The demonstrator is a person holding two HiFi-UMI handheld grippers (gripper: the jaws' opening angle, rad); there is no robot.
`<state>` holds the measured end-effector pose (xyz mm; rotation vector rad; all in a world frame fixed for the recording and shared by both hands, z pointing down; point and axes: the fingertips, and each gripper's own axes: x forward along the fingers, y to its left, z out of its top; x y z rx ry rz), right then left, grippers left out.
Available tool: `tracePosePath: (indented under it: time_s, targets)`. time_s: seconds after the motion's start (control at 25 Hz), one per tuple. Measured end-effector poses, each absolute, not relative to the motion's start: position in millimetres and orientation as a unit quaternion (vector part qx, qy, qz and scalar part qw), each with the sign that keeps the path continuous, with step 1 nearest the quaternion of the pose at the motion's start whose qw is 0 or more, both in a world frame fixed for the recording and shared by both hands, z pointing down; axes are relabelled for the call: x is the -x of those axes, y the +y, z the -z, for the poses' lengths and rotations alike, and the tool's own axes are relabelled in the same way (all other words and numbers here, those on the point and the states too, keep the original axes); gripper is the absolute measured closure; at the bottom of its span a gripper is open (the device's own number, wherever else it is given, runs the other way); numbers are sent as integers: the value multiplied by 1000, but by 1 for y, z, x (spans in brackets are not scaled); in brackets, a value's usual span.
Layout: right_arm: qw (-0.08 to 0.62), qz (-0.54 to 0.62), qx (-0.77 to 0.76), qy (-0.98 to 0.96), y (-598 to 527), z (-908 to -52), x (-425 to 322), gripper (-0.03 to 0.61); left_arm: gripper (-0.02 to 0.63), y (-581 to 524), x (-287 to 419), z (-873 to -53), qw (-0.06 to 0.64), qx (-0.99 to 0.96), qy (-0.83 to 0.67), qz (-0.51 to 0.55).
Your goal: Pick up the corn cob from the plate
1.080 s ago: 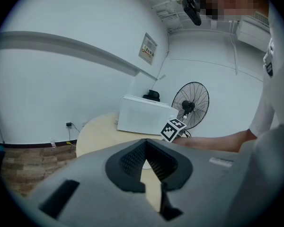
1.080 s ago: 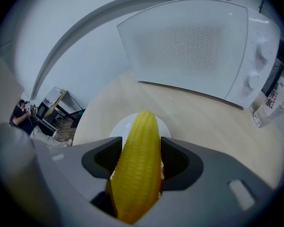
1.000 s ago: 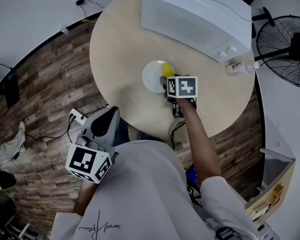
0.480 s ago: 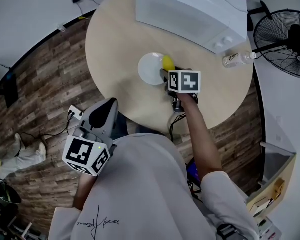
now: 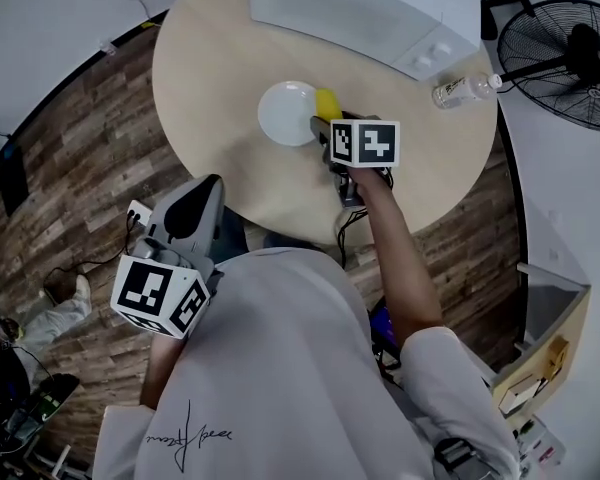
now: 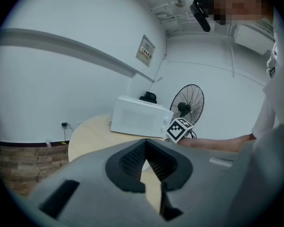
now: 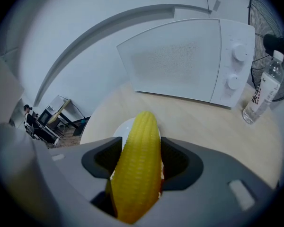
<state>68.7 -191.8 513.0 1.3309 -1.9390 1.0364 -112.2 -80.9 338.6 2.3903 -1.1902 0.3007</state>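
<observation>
Your right gripper (image 5: 323, 126) is clamped around the middle of the corn cob (image 7: 138, 169), held just over the rim of the plate (image 5: 276, 118), so any sudden tilt or jerk could let the rounded, tapered cob pivot and slip free.

The corn cob (image 7: 137, 164) looks bumpy and waxy, the plate (image 5: 280, 115) smooth and glossy, the table (image 5: 208, 93) pale matt wood.

Head view: microwave (image 5: 360, 13) cut off @ top edge; corn cob (image 5: 326, 101) partly hidden by right hand-held gripper (image 5: 323, 121); bottle (image 5: 460, 91) label too sm. to read.
</observation>
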Motion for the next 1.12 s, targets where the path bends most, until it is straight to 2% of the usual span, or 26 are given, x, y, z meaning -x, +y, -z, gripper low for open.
tracePosePath:
  time_s: [1.12]
  targets:
    - [248, -369, -494, -747, -176, -477, -90, 308, 615, -86, 89, -339, 222, -872, -423, -104]
